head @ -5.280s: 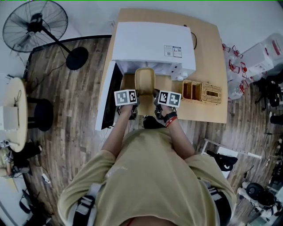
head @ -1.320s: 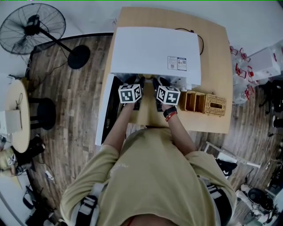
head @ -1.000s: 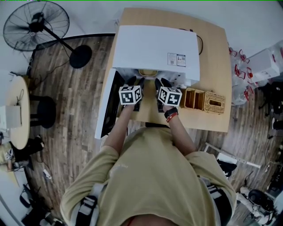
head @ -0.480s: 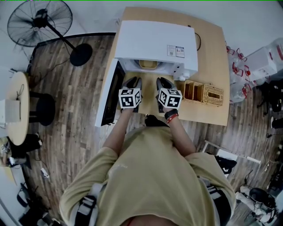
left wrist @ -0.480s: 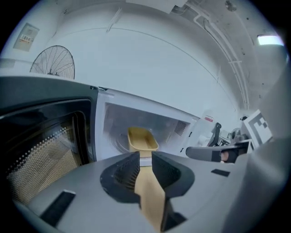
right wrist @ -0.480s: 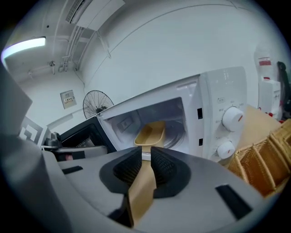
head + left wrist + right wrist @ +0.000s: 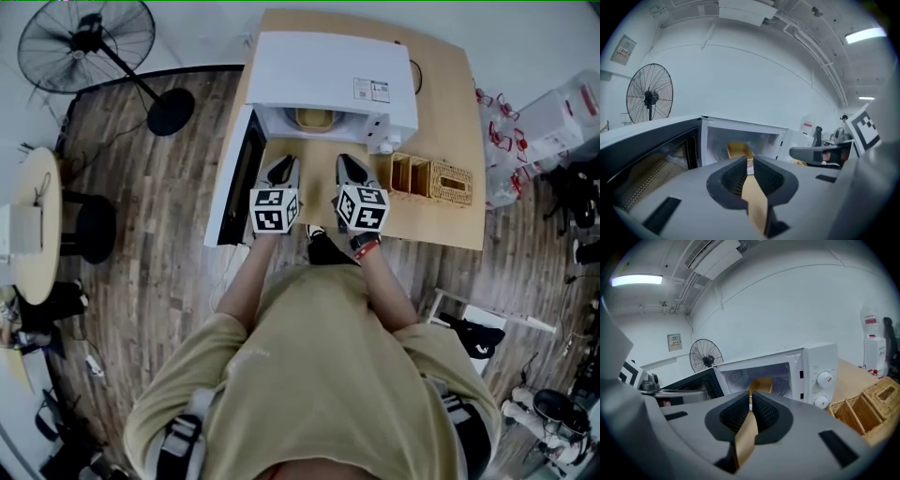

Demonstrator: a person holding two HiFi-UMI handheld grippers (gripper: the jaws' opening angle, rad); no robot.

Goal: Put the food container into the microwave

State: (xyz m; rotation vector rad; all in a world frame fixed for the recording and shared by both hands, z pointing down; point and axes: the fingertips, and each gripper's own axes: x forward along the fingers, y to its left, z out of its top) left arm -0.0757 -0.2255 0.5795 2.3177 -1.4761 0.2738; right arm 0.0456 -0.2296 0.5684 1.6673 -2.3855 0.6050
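At the near edge, seen from the head view, a person in a tan shirt holds both arms out over a wooden tabletop. The left gripper and right gripper sit side by side, a little apart, each w/ its marker cube toward the person and its tip toward the microwave.

Left gripper: jaws drawn together, only a thin slit btwn them, nothing in it; bare tabletop shows through. Right gripper: same, jaws closed on nothing, tips all but meeting.

Just beyond the tips the white microwave stands on the tabletop. Its door is swung fully open to the left, dark inner face showing. The food container, tan w/ rounded corners, sits inside the cavity, well clear of both grippers. The left gripper view has it in the lit cavity straight ahead, past the door. In the right gripper view it shows just above the jaw tips, w/ two white knobs on the panel to its right.

Right of the microwave, wicker baskets stand on the tabletop.

Far left, on the wood floor, a black pedestal fan.
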